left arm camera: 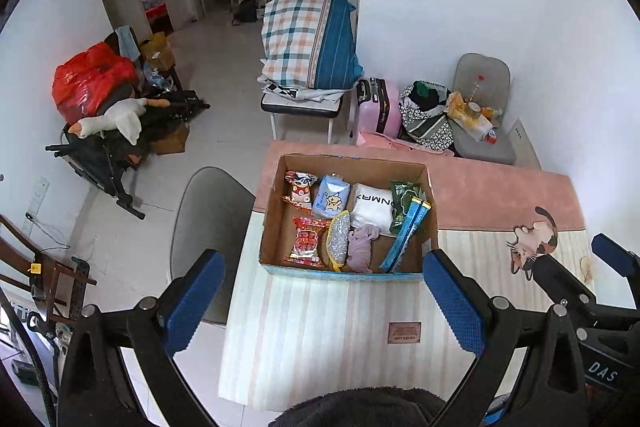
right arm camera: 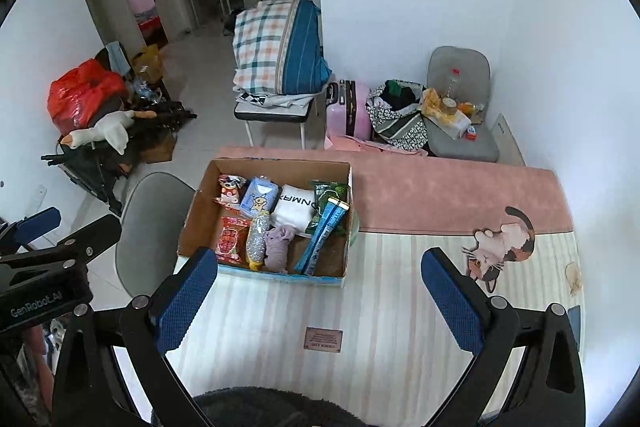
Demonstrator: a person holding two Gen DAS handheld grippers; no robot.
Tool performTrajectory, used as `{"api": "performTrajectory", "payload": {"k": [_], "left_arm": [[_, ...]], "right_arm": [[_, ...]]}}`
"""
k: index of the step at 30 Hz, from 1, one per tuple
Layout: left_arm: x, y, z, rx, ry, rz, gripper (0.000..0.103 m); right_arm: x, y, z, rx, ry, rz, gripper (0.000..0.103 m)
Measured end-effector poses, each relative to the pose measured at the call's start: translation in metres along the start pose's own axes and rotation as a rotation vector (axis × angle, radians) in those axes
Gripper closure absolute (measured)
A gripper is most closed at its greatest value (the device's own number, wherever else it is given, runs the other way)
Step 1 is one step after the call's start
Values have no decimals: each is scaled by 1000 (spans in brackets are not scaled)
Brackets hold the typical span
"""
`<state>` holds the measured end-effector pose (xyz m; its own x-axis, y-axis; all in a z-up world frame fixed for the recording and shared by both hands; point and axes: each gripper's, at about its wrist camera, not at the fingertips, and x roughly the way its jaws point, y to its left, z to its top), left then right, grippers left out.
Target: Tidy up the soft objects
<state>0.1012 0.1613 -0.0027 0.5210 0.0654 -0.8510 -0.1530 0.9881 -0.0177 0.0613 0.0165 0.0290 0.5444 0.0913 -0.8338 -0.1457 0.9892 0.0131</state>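
An open cardboard box (left arm camera: 280, 203) stands on the table's left side; it also shows in the right wrist view (right arm camera: 196, 215). Inside lie several soft items: a white folded cloth (left arm camera: 372, 205), a blue tissue pack (left arm camera: 330, 197), a red snack bag (left arm camera: 306, 241), a glittery pouch (left arm camera: 339, 241), a lilac cloth (left arm camera: 360, 247), a green packet (left arm camera: 404, 201) and a long blue packet (left arm camera: 404, 235). My left gripper (left arm camera: 324, 303) is open and empty, held above the table in front of the box. My right gripper (right arm camera: 320, 303) is open and empty, to the right of the left one.
The table wears a striped and pink cloth (right arm camera: 400, 307) with a cat print (right arm camera: 500, 247). A grey chair (left arm camera: 208, 219) stands at the table's left. Beyond are a pink suitcase (left arm camera: 380, 107), a patterned bag, a second grey chair (left arm camera: 480, 115) with clutter and a folded quilt (left arm camera: 308, 43).
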Motion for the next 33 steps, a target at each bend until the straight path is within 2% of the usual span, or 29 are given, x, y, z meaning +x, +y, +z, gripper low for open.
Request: {"api": "performTrajectory", "payload": {"k": [6,17,33], "left_arm": [[-6,-1,-5,-4,-4,-2,1],[17,-5,-8,19,13,31,1],[23,-3,-7,17,31,18,1]], "right_arm": [[-11,-1,-3,-12,-12,-24,0],[16,-9,2,16,1,-105,0],[28,-11,1,32,26,-101,0]]}}
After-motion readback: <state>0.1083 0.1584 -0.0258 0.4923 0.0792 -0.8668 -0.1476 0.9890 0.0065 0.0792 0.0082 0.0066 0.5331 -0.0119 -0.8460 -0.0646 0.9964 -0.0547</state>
